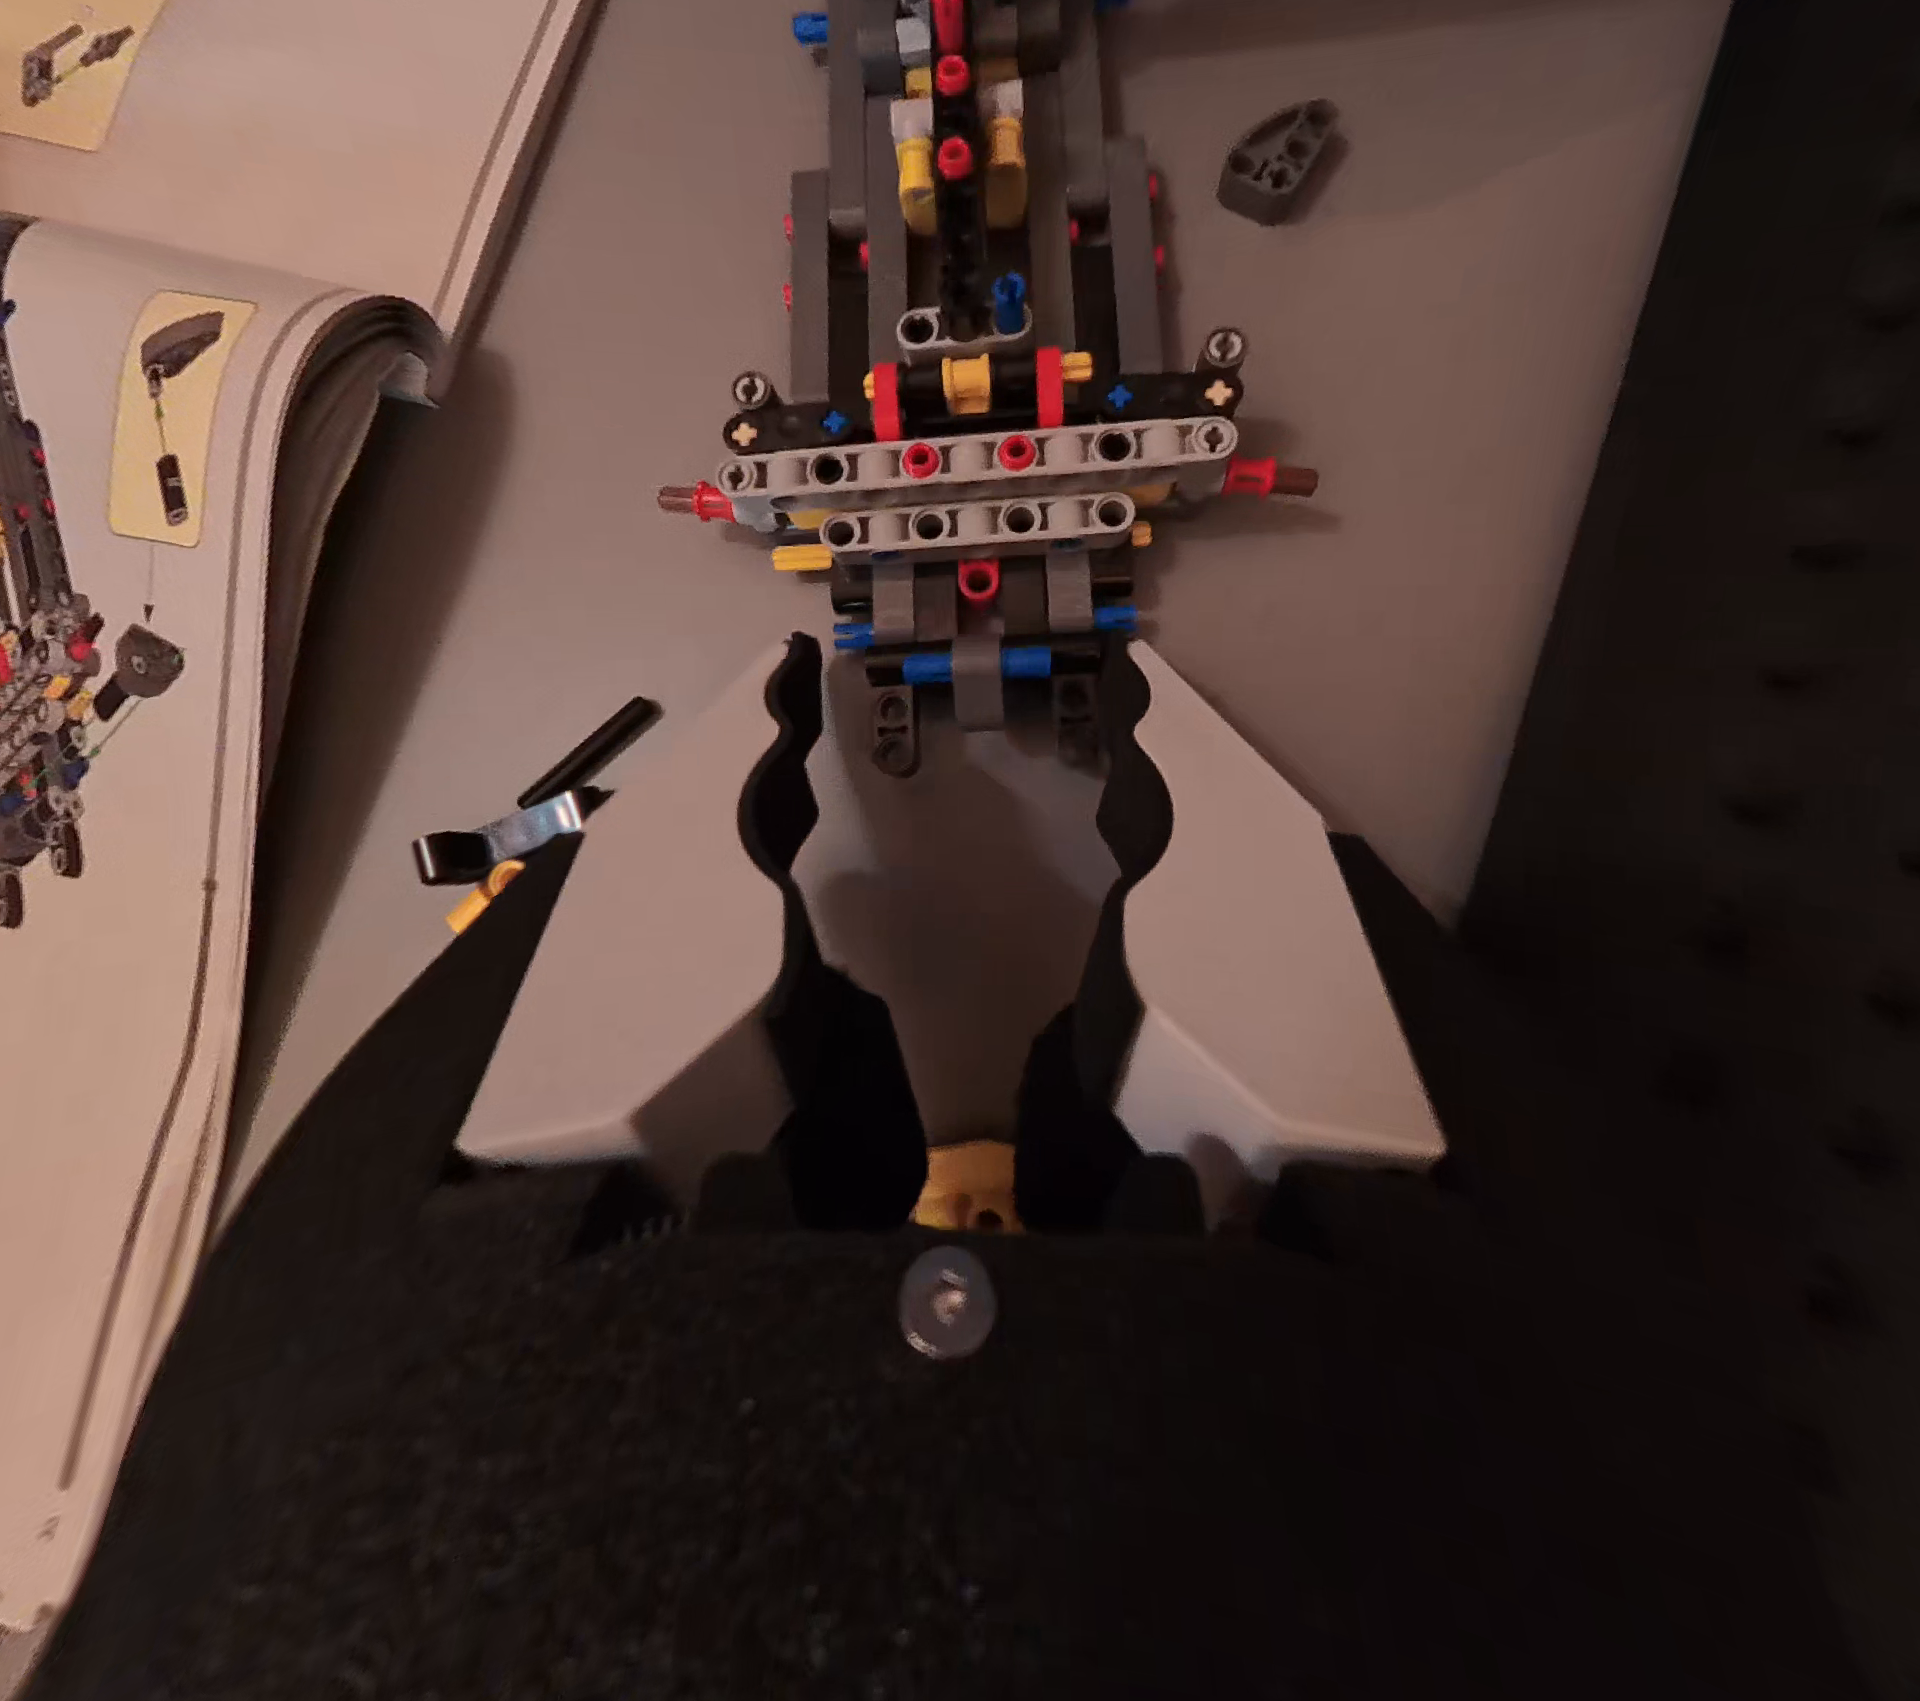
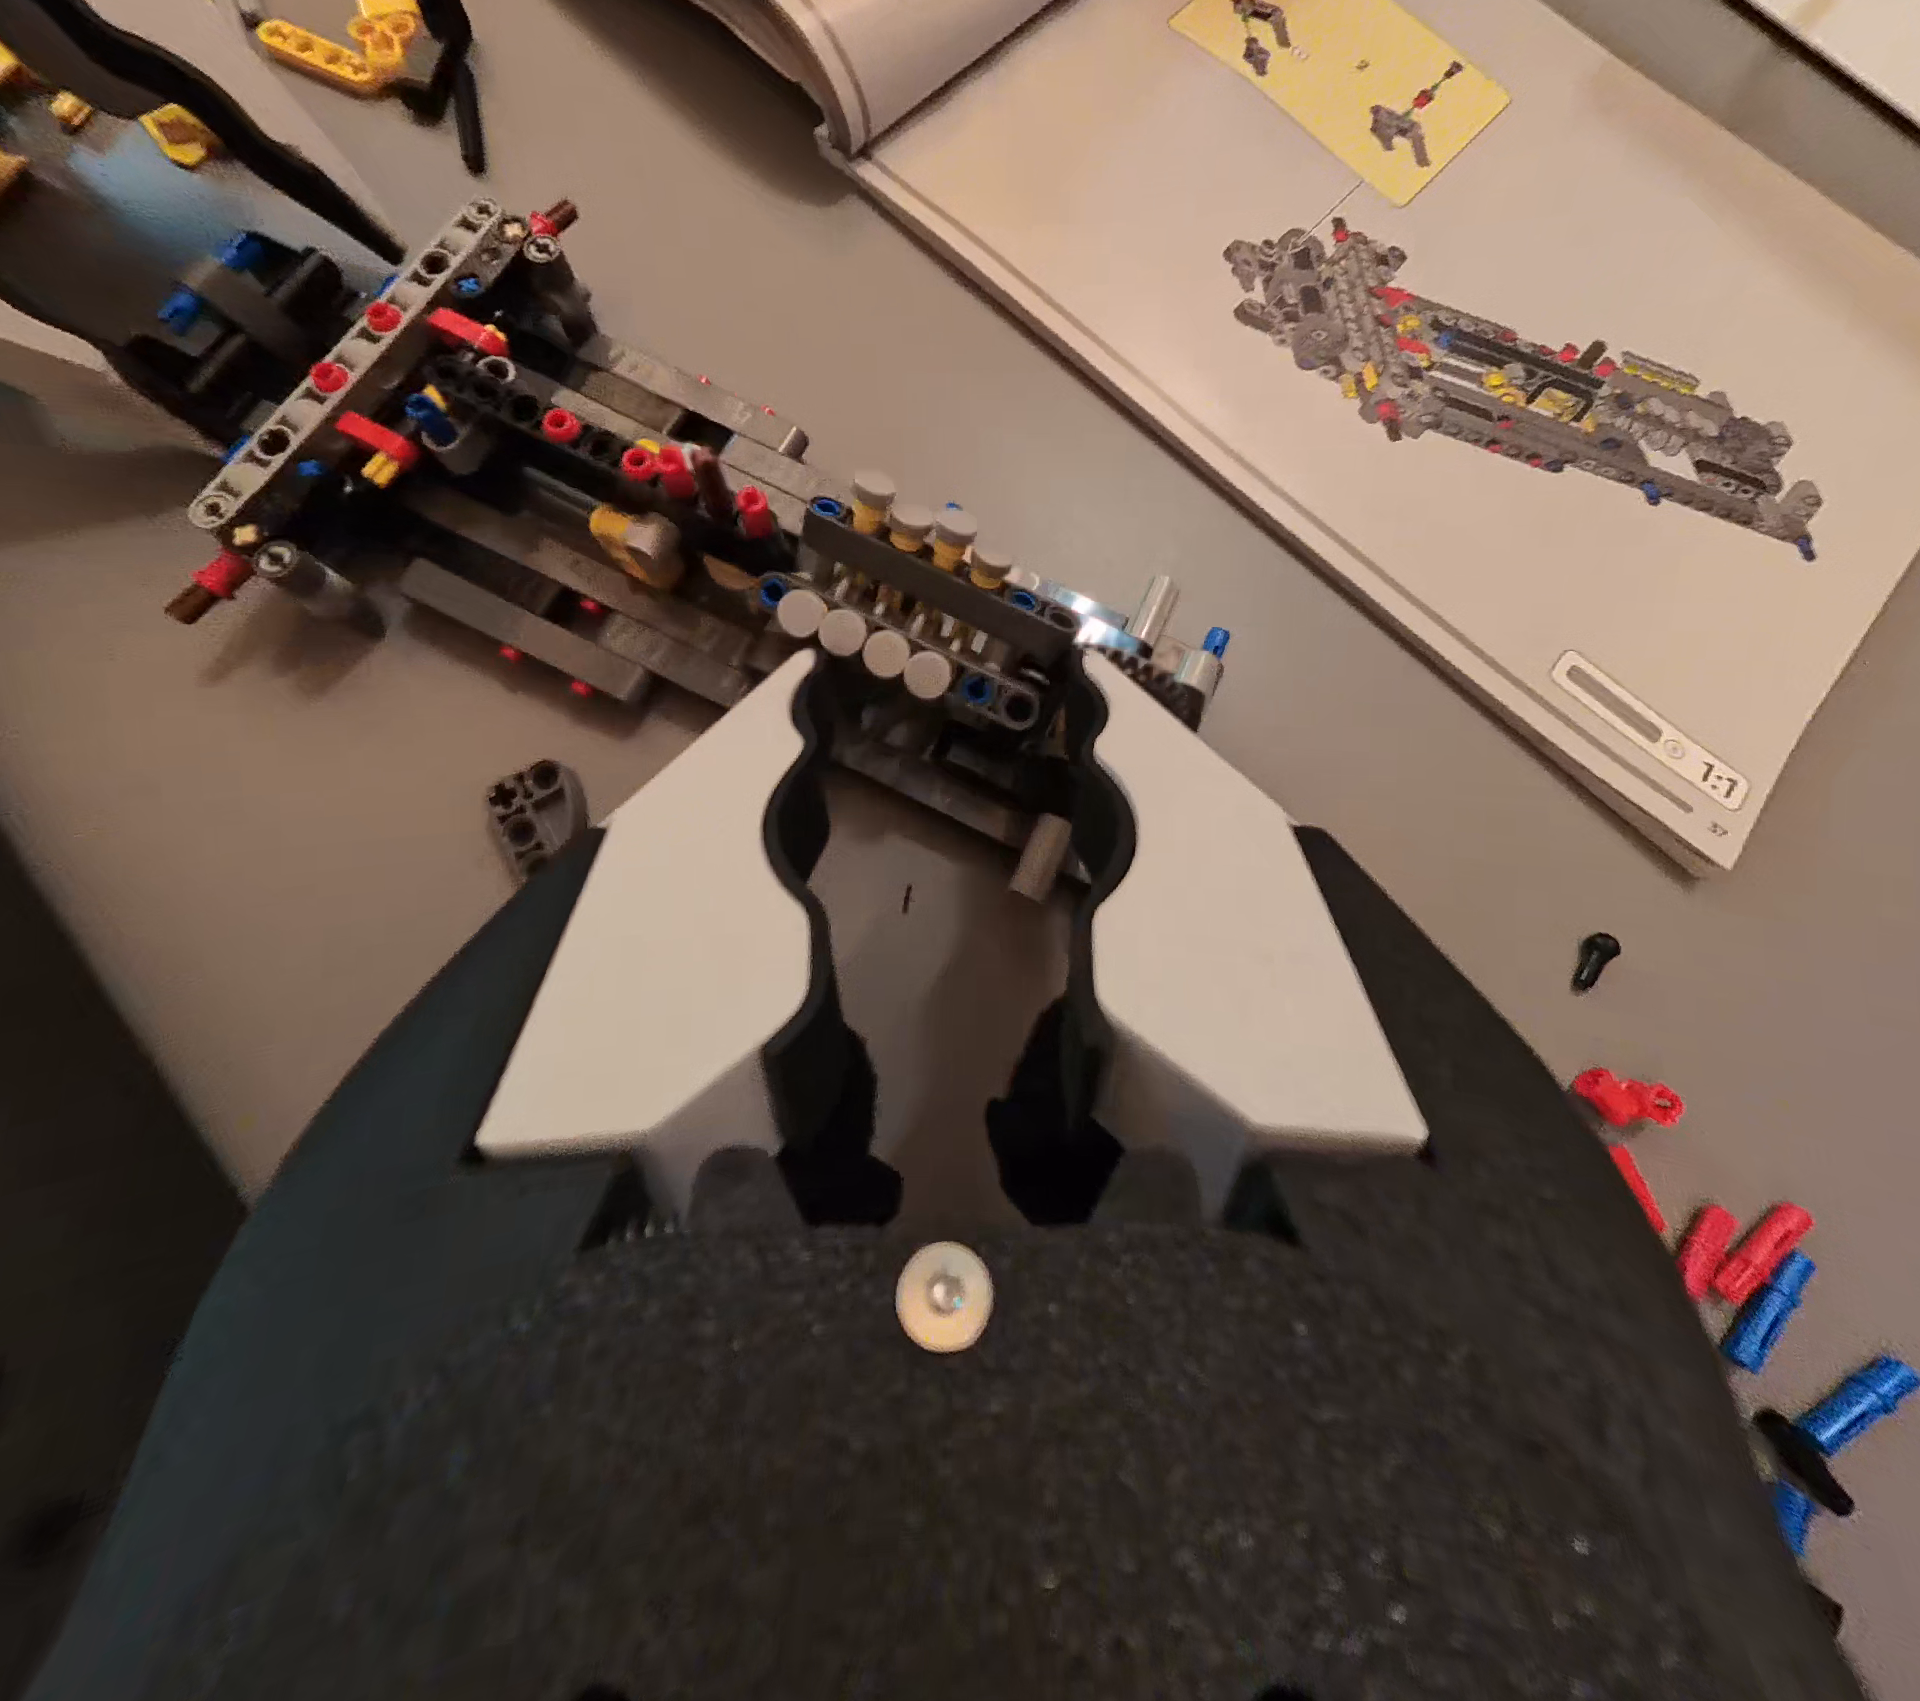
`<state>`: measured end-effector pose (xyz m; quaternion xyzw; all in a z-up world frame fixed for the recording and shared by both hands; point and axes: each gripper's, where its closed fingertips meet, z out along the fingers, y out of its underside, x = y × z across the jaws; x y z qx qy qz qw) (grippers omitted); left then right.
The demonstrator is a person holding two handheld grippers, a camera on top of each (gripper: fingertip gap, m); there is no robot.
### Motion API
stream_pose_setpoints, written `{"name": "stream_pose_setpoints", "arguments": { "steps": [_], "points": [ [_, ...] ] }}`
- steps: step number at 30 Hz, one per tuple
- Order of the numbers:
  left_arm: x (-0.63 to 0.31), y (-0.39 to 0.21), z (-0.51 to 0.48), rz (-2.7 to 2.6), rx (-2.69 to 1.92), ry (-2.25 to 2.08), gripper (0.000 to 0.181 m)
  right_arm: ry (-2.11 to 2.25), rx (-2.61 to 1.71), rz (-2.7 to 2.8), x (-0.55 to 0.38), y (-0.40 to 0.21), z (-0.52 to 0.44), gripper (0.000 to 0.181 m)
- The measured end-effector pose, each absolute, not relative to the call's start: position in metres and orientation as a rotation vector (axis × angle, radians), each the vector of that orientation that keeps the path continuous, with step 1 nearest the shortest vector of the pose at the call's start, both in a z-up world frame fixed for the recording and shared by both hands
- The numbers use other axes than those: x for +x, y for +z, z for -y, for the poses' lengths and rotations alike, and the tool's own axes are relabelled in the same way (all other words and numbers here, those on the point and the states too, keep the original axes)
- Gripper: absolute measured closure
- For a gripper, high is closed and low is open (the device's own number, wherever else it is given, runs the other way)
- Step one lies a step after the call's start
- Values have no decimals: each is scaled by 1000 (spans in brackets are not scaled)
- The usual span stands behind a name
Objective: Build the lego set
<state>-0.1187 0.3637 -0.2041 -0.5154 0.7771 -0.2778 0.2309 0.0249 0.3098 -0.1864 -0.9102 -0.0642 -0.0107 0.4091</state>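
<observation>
A long Lego Technic chassis [image 1: 966, 446] of grey and black beams with red, blue and yellow pins lies on the grey table [image 1: 644, 301]. My left gripper [image 1: 966, 654] is closed around its near end, a finger on each side. A yellow part [image 1: 966, 1184] sits deep between the finger bases. In the right wrist view the chassis [image 2: 499, 456] runs from upper left to centre. My right gripper [image 2: 948, 680] clamps the end with the row of grey cylinders [image 2: 883, 643]. The left gripper shows there at upper left [image 2: 177, 82].
An open instruction booklet [image 2: 1351, 363] lies beside the model, also in the left wrist view [image 1: 208, 446]. A dark grey piece [image 1: 1283, 160], a black axle [image 1: 587, 752], yellow pieces [image 2: 343, 41] and red and blue pins [image 2: 1756, 1267] lie loose. The table edge [image 1: 1538, 716] runs at right. Across from one pair of fingers to the other is roughly 15 centimeters. It is some 6 centimeters from my right tips to the dark grey piece [image 1: 1283, 160]. Seen from the right wrist view [image 2: 515, 803] as well.
</observation>
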Motion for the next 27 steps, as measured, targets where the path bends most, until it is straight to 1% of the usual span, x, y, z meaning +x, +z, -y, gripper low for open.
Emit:
{"name": "stream_pose_setpoints", "arguments": {
  "steps": [2,3,4,8,10,12,13,14,15,18,20,21,23,25,27],
  "points": [
    [-117,-204,-369,-2165,-1404,-715,135,-52,-2283,146,27,-187,-313,140],
    [-116,-204,-374,-2176,-1385,-677,138,-69,-2282,129,30,-187,-314,146],
    [-114,-204,-378,-2184,-1365,-646,140,-70,-2280,124,31,-187,-315,146],
    [-103,-204,-395,-2195,-1365,-628,137,-82,-2280,46,39,-187,-321,146],
    [-98,-204,-404,-2178,-1382,-612,139,-61,-2267,-5,42,-187,-323,146],
    [-95,-201,-415,-2121,-1395,-596,133,17,-2262,-52,41,-184,-324,143],
    [-94,-195,-421,-2071,-1401,-621,128,82,-2248,-78,38,-178,-325,140],
    [-95,-185,-427,-2006,-1422,-691,128,158,-2210,-102,34,-167,-327,139],
    [-95,-171,-435,-1909,-1462,-792,133,230,-2152,-130,32,-152,-330,139],
    [-103,-128,-475,-1551,-1570,-1059,134,316,-1991,-172,36,-117,-346,138],
    [-113,-101,-514,-1249,-1614,-1152,144,311,-1927,-151,41,-107,-366,137],
    [-120,-91,-532,-1117,-1636,-1178,144,305,-1910,-135,43,-106,-377,136],
    [-131,-83,-557,-971,-1654,-1176,144,333,-1919,-88,39,-109,-397,134],
    [-143,-87,-579,-884,-1682,-1042,147,376,-1930,-38,28,-110,-405,134],
    [-151,-98,-591,-876,-1705,-893,147,326,-1908,-40,29,-113,-404,135]
  ]
}}
